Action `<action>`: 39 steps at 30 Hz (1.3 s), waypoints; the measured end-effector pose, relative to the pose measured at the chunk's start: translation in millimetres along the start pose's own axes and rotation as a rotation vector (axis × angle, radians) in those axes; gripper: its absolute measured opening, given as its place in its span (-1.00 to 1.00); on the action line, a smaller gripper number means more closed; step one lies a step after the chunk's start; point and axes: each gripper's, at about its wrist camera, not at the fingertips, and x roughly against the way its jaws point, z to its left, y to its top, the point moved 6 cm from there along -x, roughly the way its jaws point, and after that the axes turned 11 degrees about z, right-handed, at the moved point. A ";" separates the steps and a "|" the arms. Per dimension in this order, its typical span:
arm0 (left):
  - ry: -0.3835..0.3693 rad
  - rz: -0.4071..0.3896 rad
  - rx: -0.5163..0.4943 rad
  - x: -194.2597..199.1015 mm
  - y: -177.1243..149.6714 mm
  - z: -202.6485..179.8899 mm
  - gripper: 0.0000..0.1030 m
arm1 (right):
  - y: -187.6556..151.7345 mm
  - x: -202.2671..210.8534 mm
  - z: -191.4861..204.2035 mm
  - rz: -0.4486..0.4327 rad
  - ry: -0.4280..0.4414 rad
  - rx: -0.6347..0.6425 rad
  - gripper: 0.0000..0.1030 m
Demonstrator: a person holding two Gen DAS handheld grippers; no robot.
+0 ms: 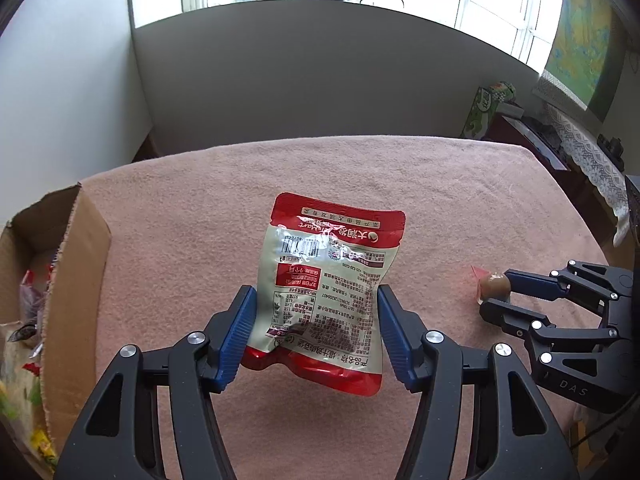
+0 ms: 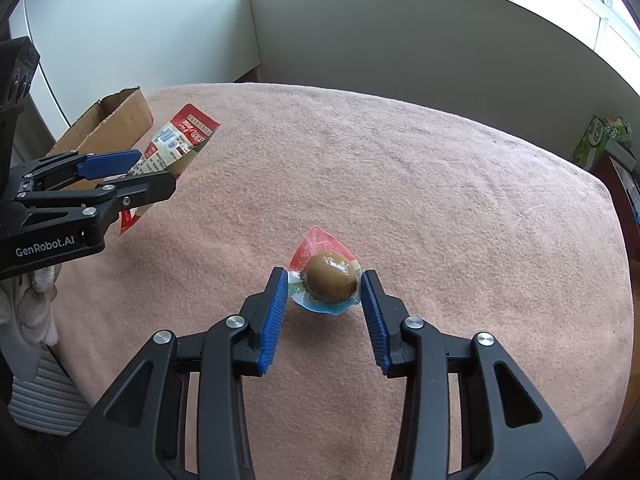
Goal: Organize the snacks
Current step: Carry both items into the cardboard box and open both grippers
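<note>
A red-and-white snack pouch point(image 1: 332, 280) with its printed back facing me hangs above the pink cloth, pinched at its sides by my left gripper point(image 1: 316, 296), which is shut on it. The right wrist view shows that pouch point(image 2: 180, 136) held up by the left gripper point(image 2: 156, 168) beside the cardboard box point(image 2: 116, 116). My right gripper point(image 2: 324, 280) has its blue pads pressed on both sides of a brown packaged egg point(image 2: 330, 276) in clear and red wrap, low over the cloth. In the left wrist view the right gripper point(image 1: 496, 292) and the egg point(image 1: 494, 283) are at the right.
An open cardboard box point(image 1: 76, 280) holding several snack packets stands at the table's left edge. Pink cloth point(image 1: 400, 184) covers the table. A green carton point(image 1: 486, 108) and a lace-covered cabinet sit beyond the right edge. A gloved hand point(image 2: 28, 312) holds the left gripper.
</note>
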 end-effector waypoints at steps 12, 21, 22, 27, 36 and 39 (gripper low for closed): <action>0.003 -0.085 0.056 52.8 -12.0 25.1 0.16 | 42.5 41.1 60.2 -0.105 0.076 0.074 -0.24; 0.079 -0.152 0.163 101.3 -33.7 101.6 0.16 | 100.8 49.9 153.0 -0.162 0.167 0.206 -0.24; 0.090 -0.154 0.179 104.6 -36.9 110.8 0.16 | 107.1 48.4 163.0 -0.162 0.178 0.220 -0.24; 0.138 -0.157 0.268 113.1 -54.1 155.9 0.16 | 136.1 36.9 212.5 -0.143 0.225 0.281 -0.24; 0.173 -0.145 0.374 110.3 -69.1 203.2 0.16 | 170.7 5.2 273.3 -0.092 0.260 0.324 -0.22; 0.174 -0.139 0.379 107.0 -68.3 204.3 0.16 | 178.2 -4.7 283.2 -0.072 0.279 0.319 -0.21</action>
